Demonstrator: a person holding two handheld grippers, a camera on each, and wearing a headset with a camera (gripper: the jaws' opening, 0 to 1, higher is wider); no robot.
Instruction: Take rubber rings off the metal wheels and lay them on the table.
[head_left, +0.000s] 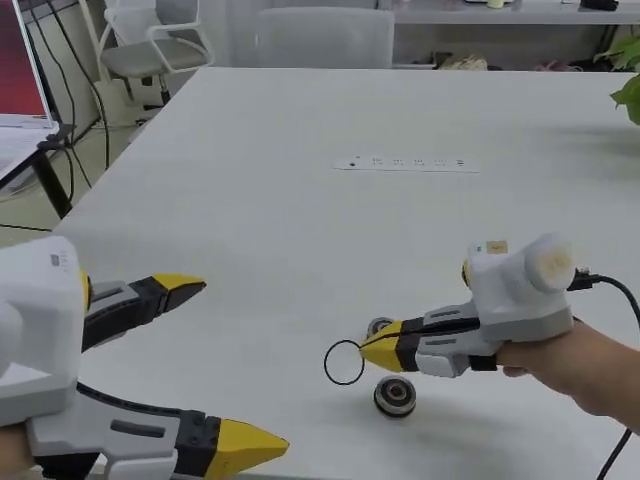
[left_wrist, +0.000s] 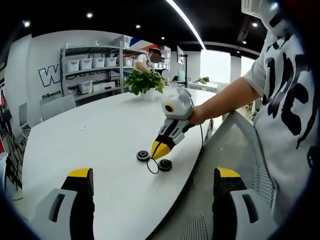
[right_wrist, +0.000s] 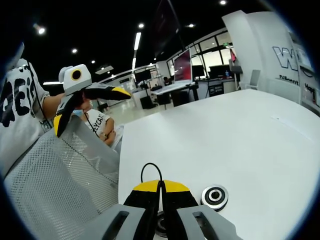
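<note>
- Progress looks to be about halfway, judging by the two wheels in sight: one rubber ring (head_left: 325, 363) is off its wheel but not yet laid flat.
- The right tool (head_left: 383, 348) is pinched tight on that ring, which hangs as a thin black loop from the yellow tips. Whether its lower edge brushes the desk (head_left: 300, 200) or clears it cannot be told.
- The far wheel (head_left: 378, 325), just beside the right tool's tips, shows a pale metal rim and looks stripped.
- The near wheel (head_left: 395, 395) lies on the desk close under the tool's body. Its rim looks dark, so it probably wears its ring, though it is too small to be sure.
- The left tool (head_left: 225, 365) hovers at the desk's near edge, jaws spread wide and holding nothing, well apart from both wheels.
- Left to do, by this reading: let the held ring go onto the desk, then strip the near wheel and lay that ring down too.
</note>
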